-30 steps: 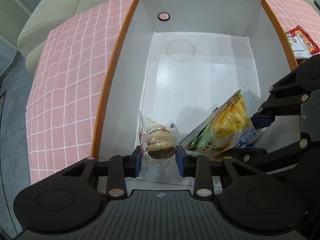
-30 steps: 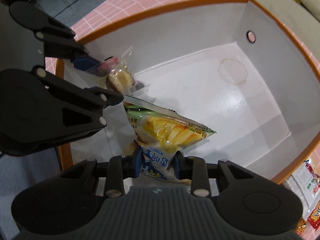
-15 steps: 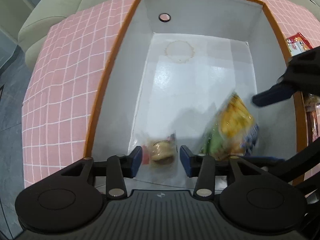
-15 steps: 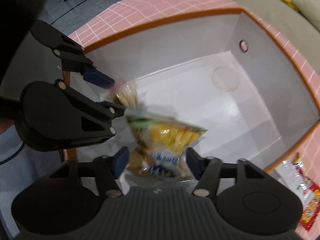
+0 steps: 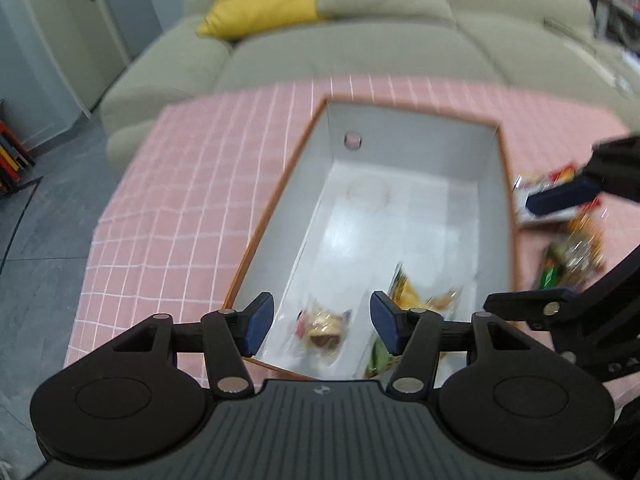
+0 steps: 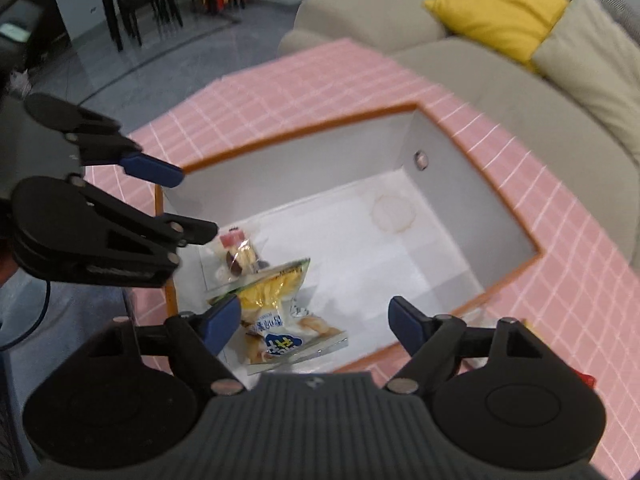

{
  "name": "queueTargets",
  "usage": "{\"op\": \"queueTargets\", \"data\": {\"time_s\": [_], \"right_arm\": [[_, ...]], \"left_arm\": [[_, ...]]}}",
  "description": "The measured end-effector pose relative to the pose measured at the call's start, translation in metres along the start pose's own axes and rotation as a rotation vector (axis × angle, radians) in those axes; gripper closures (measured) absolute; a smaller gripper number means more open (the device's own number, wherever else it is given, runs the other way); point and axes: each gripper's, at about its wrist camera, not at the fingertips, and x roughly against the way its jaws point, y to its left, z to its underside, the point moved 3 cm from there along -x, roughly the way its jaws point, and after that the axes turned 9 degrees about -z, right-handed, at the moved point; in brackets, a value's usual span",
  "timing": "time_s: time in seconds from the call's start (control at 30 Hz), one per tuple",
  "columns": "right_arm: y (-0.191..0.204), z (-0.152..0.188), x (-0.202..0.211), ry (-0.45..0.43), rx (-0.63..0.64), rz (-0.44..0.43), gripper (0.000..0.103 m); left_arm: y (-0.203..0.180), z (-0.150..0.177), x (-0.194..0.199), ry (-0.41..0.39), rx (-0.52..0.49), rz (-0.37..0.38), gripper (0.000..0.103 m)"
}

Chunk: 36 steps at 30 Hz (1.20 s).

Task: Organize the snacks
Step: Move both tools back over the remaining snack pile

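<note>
An orange-rimmed white box (image 5: 404, 216) (image 6: 472, 216) stands on a pink checked table. A clear-wrapped cake snack (image 5: 322, 326) (image 6: 238, 254) and a yellow and green chip bag (image 5: 416, 300) (image 6: 276, 312) lie side by side at its near end. My left gripper (image 5: 322, 322) is open and empty, raised above the cake snack. My right gripper (image 6: 314, 324) is open and empty, raised above the chip bag. Each gripper shows in the other's view, the left (image 6: 152, 196) and the right (image 5: 560, 204).
Several loose snack packets (image 5: 572, 248) lie on the table (image 5: 180, 208) to the right of the box. A beige sofa (image 5: 360, 40) with a yellow cushion (image 6: 496, 4) stands behind the table. Dark chairs (image 6: 140, 8) stand far off on a grey floor.
Both grippers opened and let go of their snacks, which dropped to the box floor. Both grippers then pulled up and back, away from the box.
</note>
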Motion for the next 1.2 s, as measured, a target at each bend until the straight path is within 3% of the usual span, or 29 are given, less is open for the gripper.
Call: {"op": "queueTargets", "data": {"time_s": [0.37, 0.63, 0.8, 1.0, 1.2], "right_arm": [[-0.004, 0.061, 0.079, -0.239, -0.117, 0.155, 0.025], [-0.007, 0.116, 0.108, -0.346, -0.239, 0.272, 0.025], [-0.012, 0.156, 0.112, -0.35, -0.301, 0.308, 0.025], [-0.019, 0.206, 0.109, -0.319, -0.382, 0.339, 0.025], [-0.032, 0.233, 0.101, -0.282, -0.46, 0.352, 0.025]], "left_arm": [[-0.035, 0.017, 0.06, -0.167, 0.187, 0.109, 0.035], [-0.074, 0.029, 0.068, -0.161, 0.209, 0.262, 0.035], [-0.099, 0.041, 0.064, -0.136, 0.158, 0.329, 0.035], [-0.121, 0.054, 0.056, -0.105, 0.112, 0.35, 0.035], [-0.144, 0.067, 0.043, -0.054, 0.092, 0.37, 0.035]]}}
